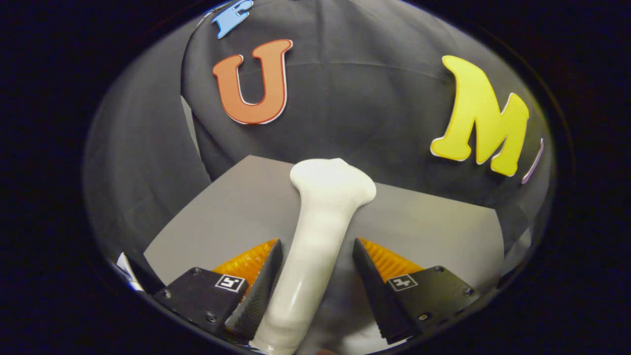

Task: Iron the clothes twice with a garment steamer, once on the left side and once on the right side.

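A white garment steamer [315, 236] lies lengthwise between my fingers on the grey table [434, 227]. Its flared head points away from me, toward the back cloth, and its handle runs back under the camera. My gripper [316, 242] is open around the handle. The left finger [261, 291] rests against the handle's side. The right finger [374, 286] stands a little apart from it, with a gap showing lower down. A dark grey cloth [143, 148] hangs beyond the table's left edge; I cannot tell whether it is the garment.
The table's far edge meets the black booth wall [355, 98] just beyond the steamer's head. Bare table top stretches to both sides of the fingers. A small white object [125, 271] peeks in by the left finger's base.
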`<state>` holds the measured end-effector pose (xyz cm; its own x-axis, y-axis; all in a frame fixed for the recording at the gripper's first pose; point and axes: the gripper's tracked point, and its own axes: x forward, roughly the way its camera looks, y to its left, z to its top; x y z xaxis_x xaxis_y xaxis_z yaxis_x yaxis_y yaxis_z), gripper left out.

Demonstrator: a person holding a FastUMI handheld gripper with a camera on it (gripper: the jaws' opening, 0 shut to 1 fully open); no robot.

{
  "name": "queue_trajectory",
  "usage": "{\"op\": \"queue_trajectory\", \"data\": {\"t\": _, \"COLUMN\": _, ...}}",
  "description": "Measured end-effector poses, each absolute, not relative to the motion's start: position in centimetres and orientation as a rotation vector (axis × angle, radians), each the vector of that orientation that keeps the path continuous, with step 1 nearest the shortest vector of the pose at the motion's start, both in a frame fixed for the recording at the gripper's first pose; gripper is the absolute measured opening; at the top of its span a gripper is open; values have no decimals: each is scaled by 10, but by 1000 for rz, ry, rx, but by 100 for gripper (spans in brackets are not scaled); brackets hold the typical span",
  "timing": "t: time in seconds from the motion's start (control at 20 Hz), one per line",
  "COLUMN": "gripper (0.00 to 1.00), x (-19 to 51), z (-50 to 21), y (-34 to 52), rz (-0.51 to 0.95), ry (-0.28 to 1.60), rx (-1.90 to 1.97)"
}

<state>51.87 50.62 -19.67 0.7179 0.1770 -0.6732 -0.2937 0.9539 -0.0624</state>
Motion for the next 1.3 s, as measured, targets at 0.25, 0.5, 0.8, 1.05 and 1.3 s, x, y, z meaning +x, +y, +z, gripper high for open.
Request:
{"op": "queue_trajectory", "data": {"t": 0.25, "gripper": 61, "x": 519, "z": -196, "y": 507, "rz": 272, "ry": 737, "rx": -159}}
{"op": "queue_trajectory", "data": {"t": 0.5, "gripper": 47, "x": 514, "z": -185, "y": 507, "rz": 262, "ry": 740, "rx": -76}}
{"op": "queue_trajectory", "data": {"t": 0.8, "gripper": 36, "x": 475, "z": -133, "y": 525, "rz": 353, "ry": 576, "rx": -82}}
{"op": "queue_trajectory", "data": {"t": 1.05, "gripper": 36, "x": 420, "z": -71, "y": 512, "rz": 418, "ry": 448, "rx": -62}}
{"op": "queue_trajectory", "data": {"t": 1.3, "gripper": 36, "x": 354, "z": 15, "y": 461, "rz": 429, "ry": 260, "rx": -33}}
